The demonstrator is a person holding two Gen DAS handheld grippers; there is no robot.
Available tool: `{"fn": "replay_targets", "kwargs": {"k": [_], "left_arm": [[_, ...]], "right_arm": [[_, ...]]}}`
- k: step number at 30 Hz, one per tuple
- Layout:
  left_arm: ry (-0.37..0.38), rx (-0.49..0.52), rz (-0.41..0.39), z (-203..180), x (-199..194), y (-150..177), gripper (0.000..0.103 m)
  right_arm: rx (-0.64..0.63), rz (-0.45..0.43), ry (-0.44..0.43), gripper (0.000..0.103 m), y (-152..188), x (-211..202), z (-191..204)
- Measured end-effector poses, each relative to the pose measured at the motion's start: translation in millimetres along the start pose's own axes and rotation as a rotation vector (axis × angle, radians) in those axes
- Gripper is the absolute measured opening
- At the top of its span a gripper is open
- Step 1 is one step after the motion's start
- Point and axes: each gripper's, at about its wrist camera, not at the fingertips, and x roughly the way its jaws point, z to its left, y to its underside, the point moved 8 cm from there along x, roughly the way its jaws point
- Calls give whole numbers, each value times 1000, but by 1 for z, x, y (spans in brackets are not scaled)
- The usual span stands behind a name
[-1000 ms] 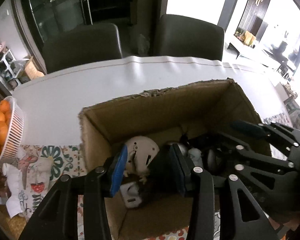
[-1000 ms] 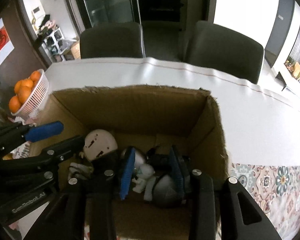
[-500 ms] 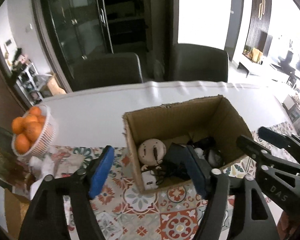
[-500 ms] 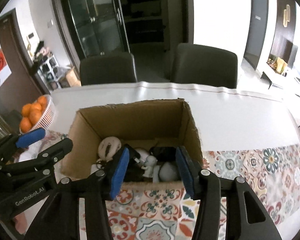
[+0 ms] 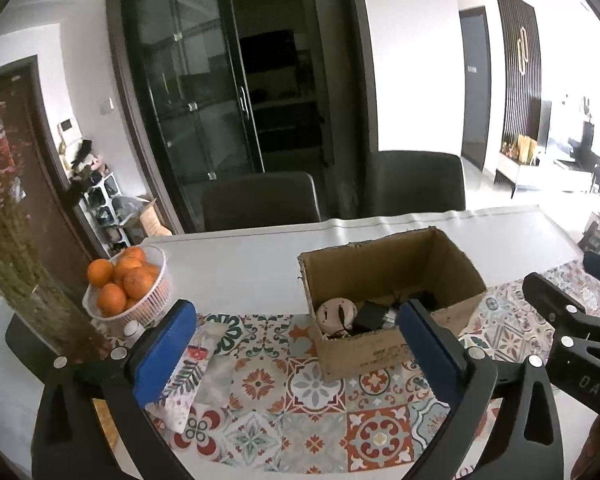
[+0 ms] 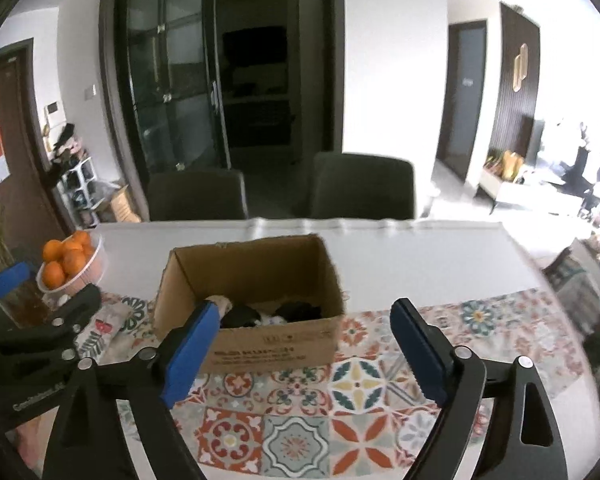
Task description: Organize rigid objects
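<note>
An open cardboard box (image 5: 364,350) stands on the patterned tablecloth; it also shows in the right wrist view (image 6: 276,344). Inside it lie a round white device (image 5: 336,312), a black adapter (image 5: 372,314) and other dark items (image 6: 296,312). My left gripper (image 5: 296,356) is open and empty, held back from the box on the near side. My right gripper (image 6: 300,354) is open and empty, also back from the box. Each gripper shows at the edge of the other's view.
A white basket of oranges (image 5: 126,288) stands at the left, next to a vase of dried stems (image 5: 28,280). A printed cloth (image 5: 184,376) lies near the left finger. Two dark chairs (image 5: 260,200) stand behind the white table (image 5: 240,264).
Both grippers have pulled up and back out of the box and opened wider. The box and its contents now sit farther away in both views.
</note>
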Motion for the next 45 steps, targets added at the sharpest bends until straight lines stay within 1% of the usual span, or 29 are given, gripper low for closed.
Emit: {"fn": "replay_targets", "kwargs": {"k": [3, 6, 14, 17, 19, 25, 29, 32, 37, 45], "left_arm": [[4, -10, -14, 3, -18, 6, 103], [10, -11, -33, 3, -36, 12, 103], [38, -39, -77, 2, -76, 20, 103], [21, -33, -98, 0, -86, 23, 103], [12, -22, -108, 0, -91, 25, 103], [22, -32, -123, 0, -106, 31, 103], [26, -37, -120, 2, -108, 33, 103], [7, -35, -132, 4, -110, 33, 103], [-1, -41, -151, 7, -115, 32, 103], [4, -49, -169, 9, -119, 29, 103]], "right_arm": [[-20, -53, 32, 94, 1, -25, 1], [-34, -89, 39, 95, 3, -46, 3], [6, -128, 20, 96, 12, -92, -4], [25, -140, 21, 96, 16, -102, -8], [23, -152, 45, 96, 18, -109, -11], [30, -168, 45, 96, 24, -121, -12], [31, -173, 36, 96, 25, -125, -11], [28, -187, 42, 96, 24, -128, -11], [14, -200, 45, 96, 22, -132, -8], [16, -207, 37, 96, 20, -134, -7]]}}
